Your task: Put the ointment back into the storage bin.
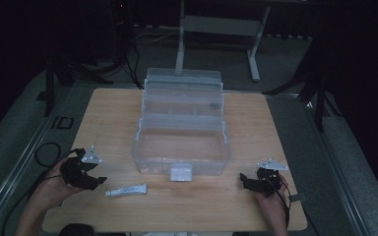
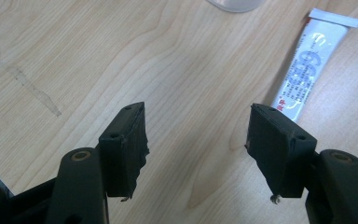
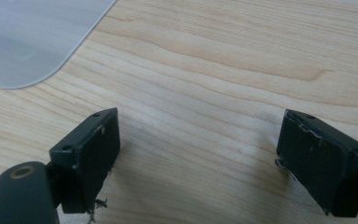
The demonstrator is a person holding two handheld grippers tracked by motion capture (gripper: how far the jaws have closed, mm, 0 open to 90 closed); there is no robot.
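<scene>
Both tools gape empty over the desk (image 1: 202, 196): left tool (image 2: 196, 140), right tool (image 3: 198, 154). Just beside the left lies a small tube (image 1: 126, 190), probably light and squashy, best pinched across its middle. Beyond stands an open clear box (image 1: 181, 147).

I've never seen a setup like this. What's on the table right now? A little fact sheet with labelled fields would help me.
Surface: wooden table
Main item: clear plastic box, lid open, standing mid-table
Box contents: nothing visible inside
Small item: white tube, lying flat in front of the box, toward its left corner
Left gripper: hand-held, jaws open, holding nothing, just left of the tube
Right gripper: hand-held, jaws open, holding nothing, near the box's right front corner
Contact: neither gripper touches the tube or the box
</scene>
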